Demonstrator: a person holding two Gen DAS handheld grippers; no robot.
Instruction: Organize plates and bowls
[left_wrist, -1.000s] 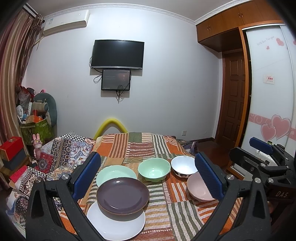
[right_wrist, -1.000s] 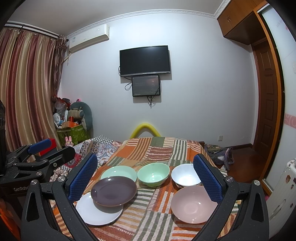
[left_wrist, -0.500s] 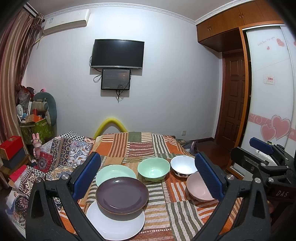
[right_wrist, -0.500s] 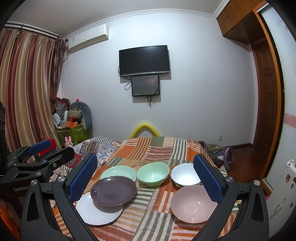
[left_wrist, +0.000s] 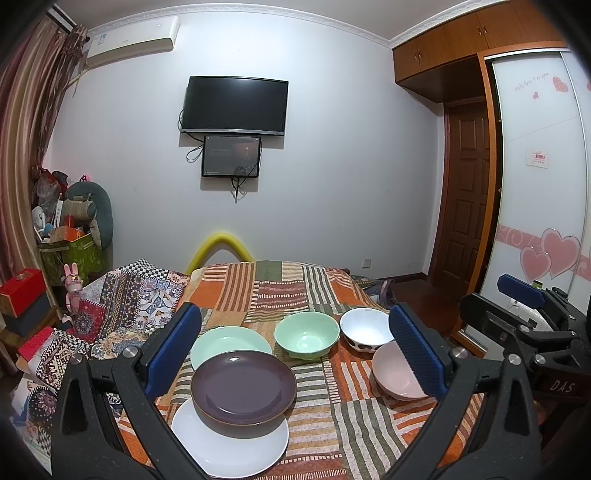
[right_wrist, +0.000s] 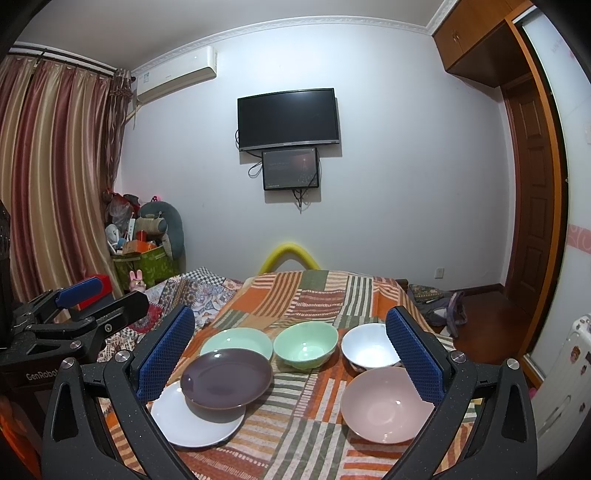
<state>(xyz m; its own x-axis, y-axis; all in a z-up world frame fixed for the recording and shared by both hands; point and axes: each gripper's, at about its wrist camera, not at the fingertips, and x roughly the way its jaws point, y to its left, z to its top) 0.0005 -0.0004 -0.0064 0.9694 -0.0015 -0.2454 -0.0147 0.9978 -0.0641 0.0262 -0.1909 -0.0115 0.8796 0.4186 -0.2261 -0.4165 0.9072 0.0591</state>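
On the striped cloth (left_wrist: 310, 413), a purple plate (left_wrist: 243, 386) overlaps a white plate (left_wrist: 229, 445); left gripper (left_wrist: 293, 354) and right gripper (right_wrist: 290, 356) hover spread wide, grasping nothing.

Six dishes sit on a patchwork cloth (left_wrist: 280, 291). From the left wrist view, a dark plate (left_wrist: 243, 386) at 6 o'clock overlaps a flat plate (left_wrist: 229, 443) under its near edge and a pale plate (left_wrist: 231, 341) behind it at 11 o'clock. A deep bowl (left_wrist: 306, 338) stands at 12 o'clock, a speckled bowl (left_wrist: 365, 328) at 1 o'clock, and a wide bowl (left_wrist: 395, 376) at 3 o'clock, just before the speckled one.
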